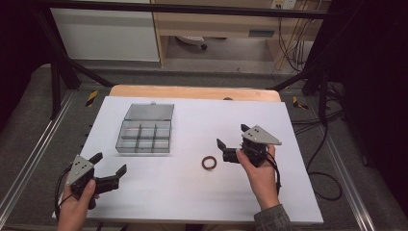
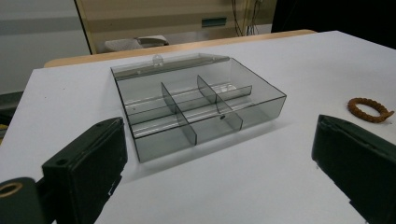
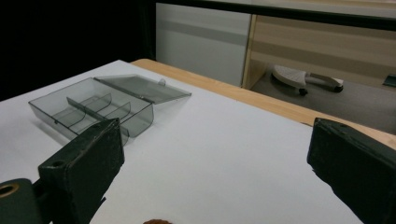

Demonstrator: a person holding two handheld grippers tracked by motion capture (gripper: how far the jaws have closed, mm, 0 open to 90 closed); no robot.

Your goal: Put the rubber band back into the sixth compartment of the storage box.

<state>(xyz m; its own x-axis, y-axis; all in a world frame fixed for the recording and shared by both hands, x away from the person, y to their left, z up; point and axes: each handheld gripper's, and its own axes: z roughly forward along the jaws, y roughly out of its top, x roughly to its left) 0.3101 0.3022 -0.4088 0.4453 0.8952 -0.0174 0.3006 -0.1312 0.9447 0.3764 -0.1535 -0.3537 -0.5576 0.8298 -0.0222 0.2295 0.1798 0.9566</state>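
the high view lets us see the whole white table (image 1: 192, 192) from above; the brown ring (image 1: 209, 162) lies flat on it, just beside the right gripper (image 1: 233, 141), not touching; that gripper's jaws are spread wide and hold nothing; the left gripper (image 1: 109, 163) sits near the front left corner, well apart from the ring, jaws wide too, holding nothing; the clear box (image 1: 144, 129) lies between them, farther back, lid open; in the left gripper view we see the box (image 2: 201, 105) close, with its little rooms bare, and the ring (image 2: 370, 109) looks like a twisted cord; in the right gripper view we just see the ring's top edge (image 3: 157, 221) low between the jaws
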